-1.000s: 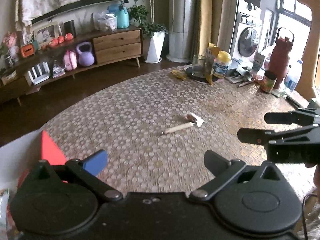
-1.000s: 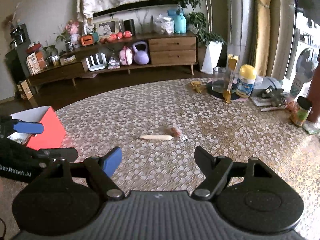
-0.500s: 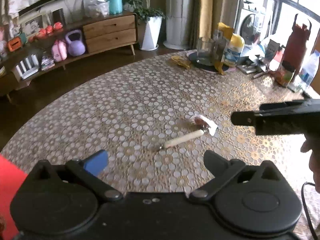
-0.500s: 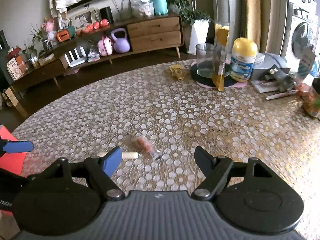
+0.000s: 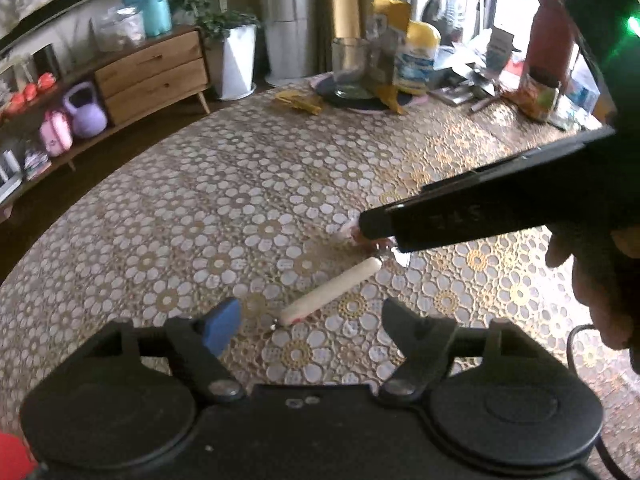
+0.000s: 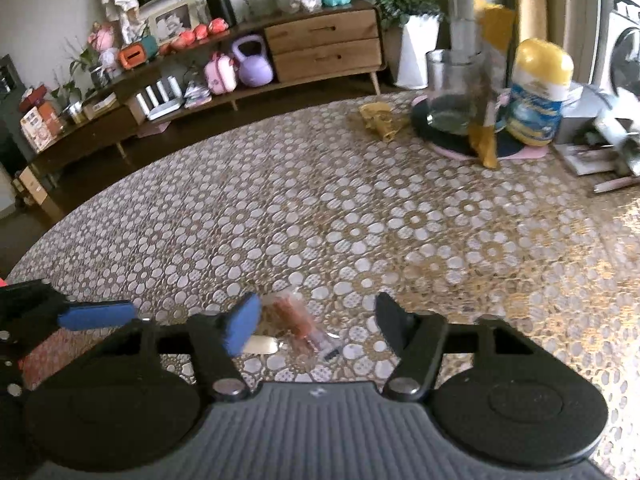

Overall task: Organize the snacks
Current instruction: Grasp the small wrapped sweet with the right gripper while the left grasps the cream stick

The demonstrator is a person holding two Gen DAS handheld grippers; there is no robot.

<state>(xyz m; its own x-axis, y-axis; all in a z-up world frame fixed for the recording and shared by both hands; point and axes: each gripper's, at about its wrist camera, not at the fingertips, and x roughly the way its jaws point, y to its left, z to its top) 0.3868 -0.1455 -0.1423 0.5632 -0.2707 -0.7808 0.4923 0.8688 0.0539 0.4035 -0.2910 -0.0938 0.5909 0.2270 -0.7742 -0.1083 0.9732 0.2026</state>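
Over on the left, the left claw (image 5: 308, 322) hovers low above the round counter with the gold-and-white floral cloth (image 5: 240, 208), jaws spread wide and holding nothing, and right between its tips lies the near end of the slim cream-coloured stick snack (image 5: 330, 294). That stick lies flat on the counter, its long axis running on a diagonal from near-left to far-right in the left wrist view, with the near tip pointing back toward the left claw. Moving right, the far end nearly touches the small clear-wrapped reddish sausage snack (image 6: 298, 322), which lies flat too, slanting the other way in the right wrist view, from far-left to near-right. Above it sits the right claw (image 6: 316, 320), also gaping wide and empty, its blue pad (image 6: 242, 328) overlapping the stick's end in the picture and its dark finger on the other side of the wrapper. Best play here, I reckon: drop the right claw straight down so its fingers straddle the sausage across its narrow width, close gently on the firm middle rather than the loose film, and keep clear of the stick so it doesn't roll away.
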